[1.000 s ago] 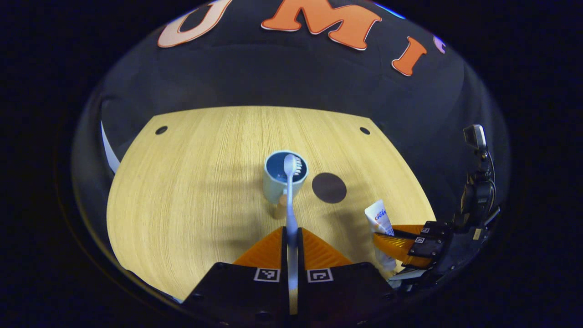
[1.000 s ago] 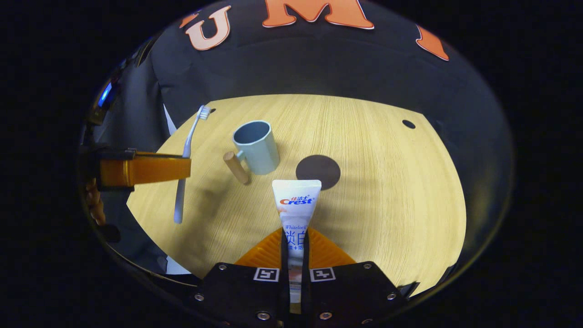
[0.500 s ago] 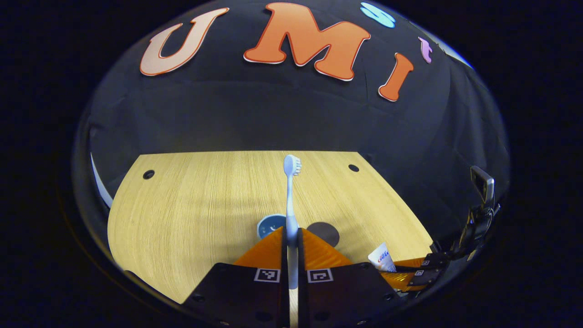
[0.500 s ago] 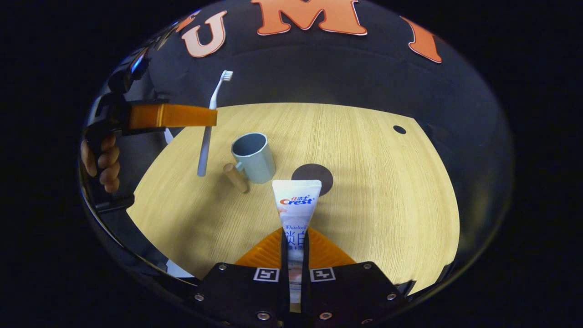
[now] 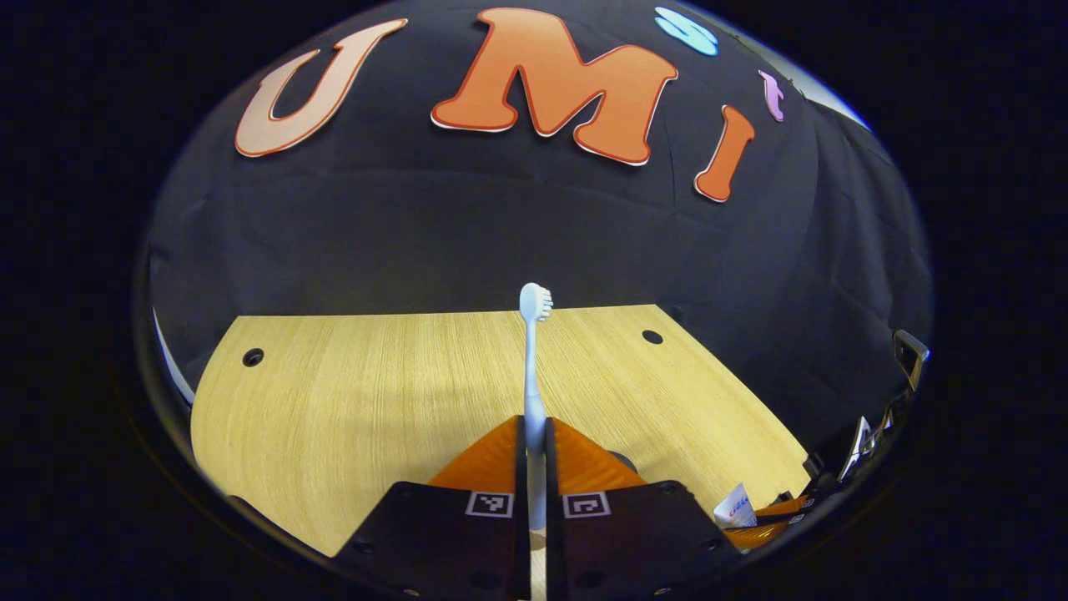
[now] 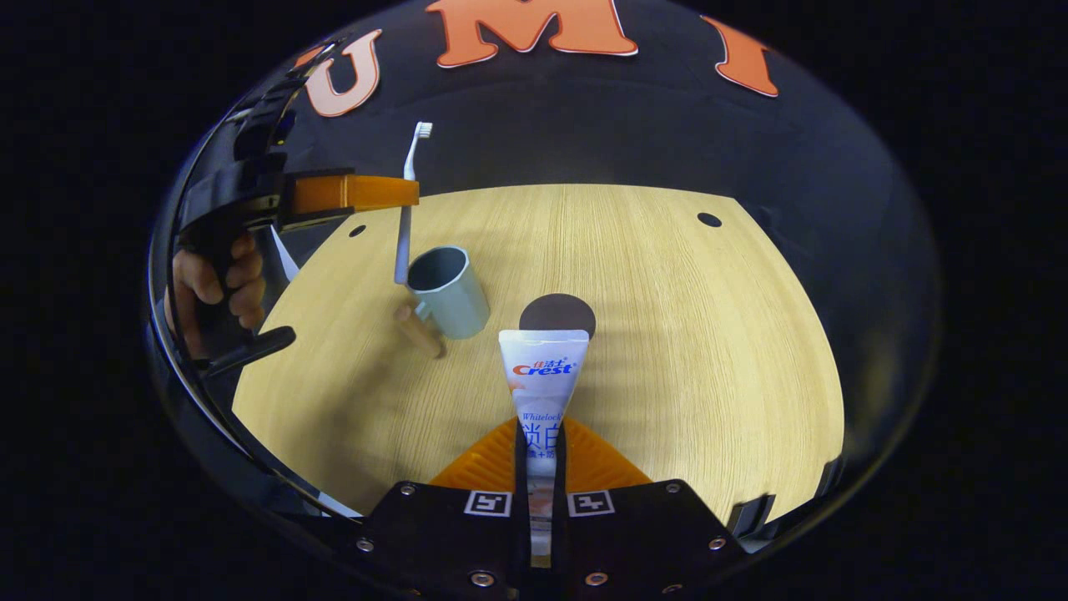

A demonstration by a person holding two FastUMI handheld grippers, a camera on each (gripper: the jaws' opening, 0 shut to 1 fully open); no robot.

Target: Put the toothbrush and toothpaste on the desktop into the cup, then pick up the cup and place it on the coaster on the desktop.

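We see lots of bare wood on the round-edged light wooden table (image 6: 709,351) to the right of the flat dark round coaster (image 6: 557,315). On the left it is crowded: the pale blue cup with a wooden handle (image 6: 446,292) stands there, with the white toothbrush (image 6: 406,217) hanging just over its rim.

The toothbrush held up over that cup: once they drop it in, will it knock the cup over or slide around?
Probably not. The toothbrush looks thin and light, hanging upright from the left gripper with its handle end near the rim of the cup. The cup looks squat and stable, so tipping seems unlikely. The brush is much taller, so it will likely lean against the rim.
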